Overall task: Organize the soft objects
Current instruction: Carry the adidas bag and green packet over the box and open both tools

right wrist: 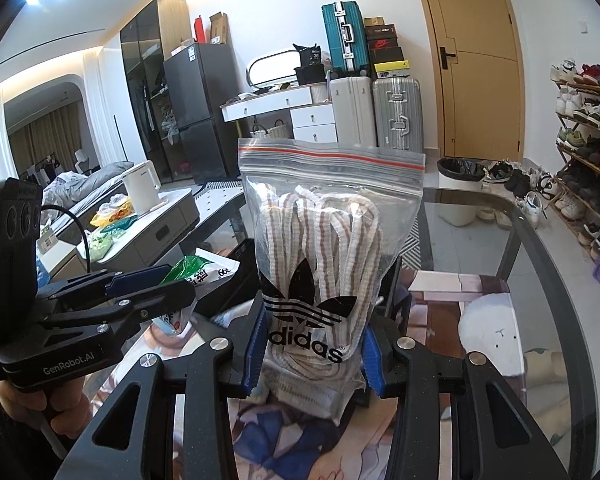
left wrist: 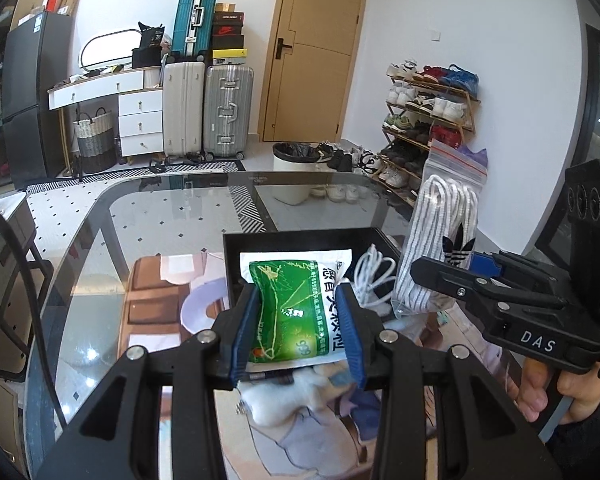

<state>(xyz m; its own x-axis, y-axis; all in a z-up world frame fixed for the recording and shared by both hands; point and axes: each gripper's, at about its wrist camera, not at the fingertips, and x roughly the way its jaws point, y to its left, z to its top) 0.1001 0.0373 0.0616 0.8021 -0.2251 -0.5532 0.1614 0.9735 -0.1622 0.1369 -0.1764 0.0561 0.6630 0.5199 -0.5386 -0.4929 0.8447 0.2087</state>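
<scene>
My left gripper is shut on a green and white soft packet, held above the glass table in front of a black box. A coiled white cord lies in that box. My right gripper is shut on a clear zip bag of striped laces with a black logo, held upright. In the left wrist view the same zip bag hangs at the right from the right gripper. The right wrist view shows the left gripper with its packet at the left.
A glass table lies below, with a printed mat and a white plush piece under the grippers. Beyond its far edge stand a white bin, suitcases and a shoe rack. A hand holds the right gripper's handle.
</scene>
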